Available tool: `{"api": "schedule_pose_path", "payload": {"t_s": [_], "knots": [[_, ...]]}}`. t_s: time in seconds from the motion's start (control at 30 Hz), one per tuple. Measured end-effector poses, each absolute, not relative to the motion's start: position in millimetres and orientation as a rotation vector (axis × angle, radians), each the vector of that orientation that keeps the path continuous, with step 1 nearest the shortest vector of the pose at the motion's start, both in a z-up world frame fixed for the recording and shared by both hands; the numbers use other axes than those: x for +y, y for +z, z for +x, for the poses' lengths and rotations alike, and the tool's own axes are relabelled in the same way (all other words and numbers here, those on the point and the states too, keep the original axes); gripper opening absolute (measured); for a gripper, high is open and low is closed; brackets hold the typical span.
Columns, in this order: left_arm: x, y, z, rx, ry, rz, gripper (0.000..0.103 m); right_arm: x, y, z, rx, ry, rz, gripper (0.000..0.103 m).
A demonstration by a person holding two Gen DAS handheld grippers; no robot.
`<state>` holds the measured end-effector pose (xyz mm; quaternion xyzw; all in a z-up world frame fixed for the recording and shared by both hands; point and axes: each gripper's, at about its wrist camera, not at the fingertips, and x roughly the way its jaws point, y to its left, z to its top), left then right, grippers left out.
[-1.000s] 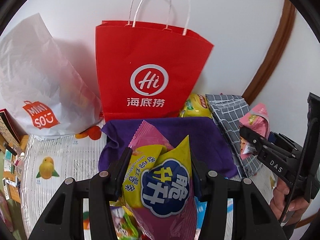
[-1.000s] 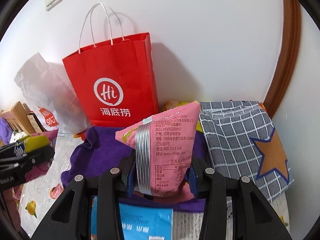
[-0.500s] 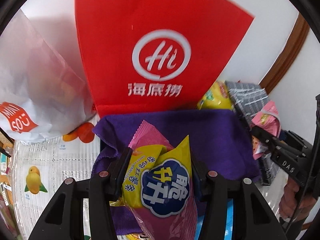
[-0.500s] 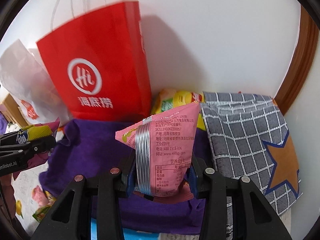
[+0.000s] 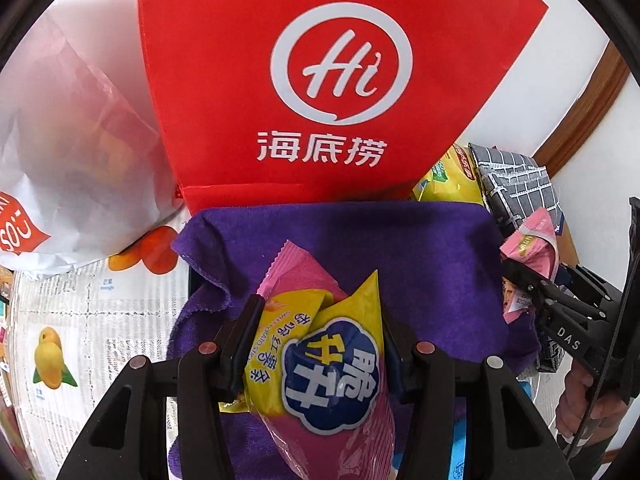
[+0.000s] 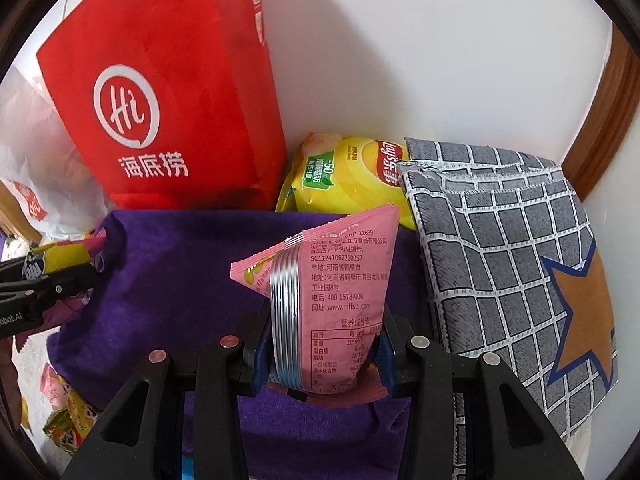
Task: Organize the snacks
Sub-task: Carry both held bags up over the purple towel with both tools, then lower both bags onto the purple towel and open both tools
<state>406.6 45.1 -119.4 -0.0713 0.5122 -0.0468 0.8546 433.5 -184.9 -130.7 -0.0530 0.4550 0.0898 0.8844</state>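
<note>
Purple cloth (image 5: 400, 256) below me; left gripper (image 5: 320, 344) clamps yellow pack (image 5: 320, 364), right gripper (image 6: 324, 344) pink pack (image 6: 340, 300). Next: release onto cloth.

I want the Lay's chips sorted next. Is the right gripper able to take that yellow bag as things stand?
Probably not yet. The right gripper is shut on a pink snack packet, so its jaws are full. The yellow Lay's bag is also wedged between the red paper bag and the grey checked cushion.

L claw (image 5: 316, 344): blk plastic, silver rivets; R claw (image 6: 320, 348): blk, blue pads, "DAS" mark
</note>
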Motion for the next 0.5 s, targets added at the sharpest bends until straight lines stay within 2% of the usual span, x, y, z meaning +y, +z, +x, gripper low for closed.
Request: {"api": "schedule_pose_path", "payload": {"t_s": [0.5], "knots": [[33.7, -129.2, 413.9, 1.125, -0.089, -0.095, 0.050, -171.5, -158.6, 440.5, 1.032, 0.173, -0.158, 0.043]]}}
